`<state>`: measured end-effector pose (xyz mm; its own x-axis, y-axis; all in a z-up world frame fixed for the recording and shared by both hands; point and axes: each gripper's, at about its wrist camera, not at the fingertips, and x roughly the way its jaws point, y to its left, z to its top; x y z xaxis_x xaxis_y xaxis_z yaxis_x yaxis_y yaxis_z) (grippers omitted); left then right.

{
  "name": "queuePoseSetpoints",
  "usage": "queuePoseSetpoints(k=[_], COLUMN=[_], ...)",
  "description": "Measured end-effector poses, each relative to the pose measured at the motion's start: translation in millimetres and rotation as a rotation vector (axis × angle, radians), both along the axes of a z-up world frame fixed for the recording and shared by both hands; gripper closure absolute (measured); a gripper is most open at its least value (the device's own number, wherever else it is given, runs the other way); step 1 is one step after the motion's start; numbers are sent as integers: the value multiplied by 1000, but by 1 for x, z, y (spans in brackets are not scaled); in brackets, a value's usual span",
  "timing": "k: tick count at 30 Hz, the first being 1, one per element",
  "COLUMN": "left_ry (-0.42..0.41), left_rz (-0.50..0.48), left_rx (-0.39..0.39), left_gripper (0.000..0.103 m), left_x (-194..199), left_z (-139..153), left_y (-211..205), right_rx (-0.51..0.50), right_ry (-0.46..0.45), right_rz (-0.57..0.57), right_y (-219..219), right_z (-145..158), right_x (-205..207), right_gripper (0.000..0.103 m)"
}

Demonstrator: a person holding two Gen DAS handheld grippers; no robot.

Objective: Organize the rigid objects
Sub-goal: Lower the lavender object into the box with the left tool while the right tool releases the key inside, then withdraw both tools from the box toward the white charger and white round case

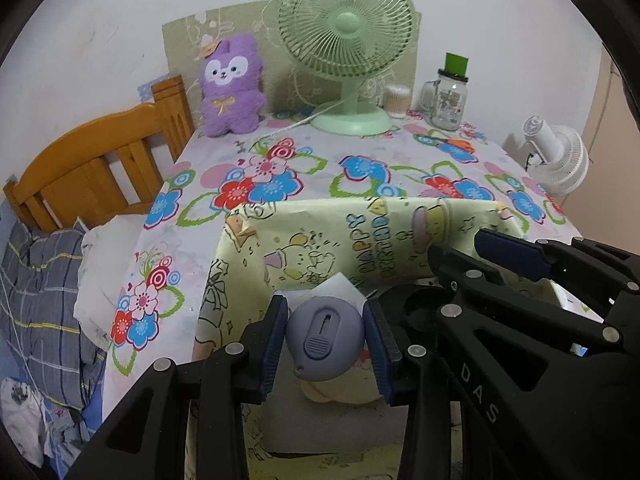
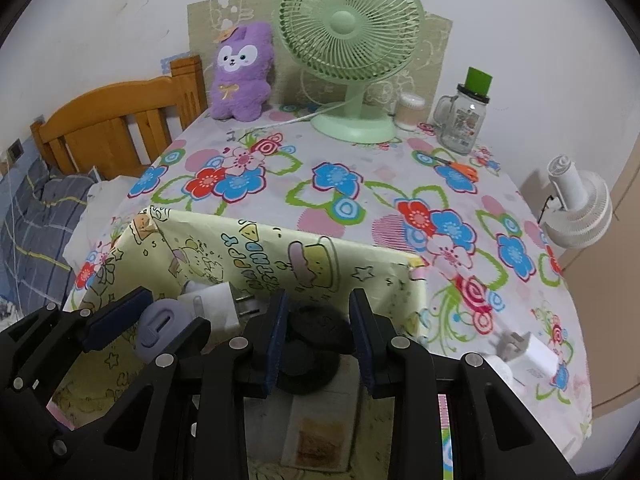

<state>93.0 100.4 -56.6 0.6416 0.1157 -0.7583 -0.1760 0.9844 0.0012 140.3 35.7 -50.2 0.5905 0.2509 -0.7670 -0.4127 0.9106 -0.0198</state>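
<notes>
both grippers hang over the open yellow box point(image 2: 304, 258) at the near edge of the table point(image 2: 360, 184), each with something in its jaws. the left gripper point(image 1: 325, 334) pinches a round grey gadget point(image 1: 326, 338) with an oval slider on its face, pads pressed to either side. the right gripper point(image 2: 320, 340) pinches a black round thing point(image 2: 310, 350); what it is i cannot tell, it is dark and half hidden by the fingers.

both items sit above the box's mouth, inside its walls as seen from the wrists, so the step in hand looks like lowering them in for release. neither looks set down yet.

already in the box: a white plug point(image 2: 218, 304) leaning by the back wall, its prongs pointing right, just beside the grey gadget. the box floor is mostly hidden by the grippers.

left to do, as far as shows: a second white plug point(image 2: 532, 356) lies on the cloth outside the box, to its right near the table edge, and orange scissors point(image 2: 460, 168) lie farther back near the glass jar point(image 2: 462, 120). whether the scissors count as part of the tidy-up is a guess. the green fan point(image 2: 352, 24) and purple plush point(image 2: 242, 76) at the back look like fixtures, not targets.

so roughly midway: one item boxed, two about to be, at least one still out.
</notes>
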Motion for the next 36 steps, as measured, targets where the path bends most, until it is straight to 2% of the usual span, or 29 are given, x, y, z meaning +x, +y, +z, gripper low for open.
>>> queuePoseSetpoints(k=[5,7,8,10,11,13,15,17,19,24,36], left_ry=[2,2,4,7,7,7,10,14,10,-5,-11], left_rz=[5,2,-3,-12,-14,-19,-21,-25,-23,-24,-41], left_rx=[14,11,7,-6,-10,-23,-41,-58,-59,-50,-31], left_gripper=[62,59,55,41,32,27,22,19,19,15,14], left_x=[5,5,6,7,6,6,4,3,0,-8,-19], left_z=[-1,-1,0,0,1,2,3,4,6,13,25], left_y=[1,1,0,-2,-3,-4,-4,-5,-7,-13,-33], right_rx=[17,20,22,31,38,40,34,28,20,27,32], right_ry=[13,13,14,17,19,18,-1,-22,-35,-42,-45], right_rz=[-11,-14,-14,-11,-9,-14,-16,-16,-17,-21,-61], right_y=[2,1,1,-1,-2,-4,-5,-6,-8,-14,-37], right_z=[-7,-7,-7,-6,-6,-4,0,3,7,13,24], right_x=[10,11,11,10,10,9,6,1,-2,-8,-25], right_gripper=[68,68,68,67,64,44,35,32,26,25,20])
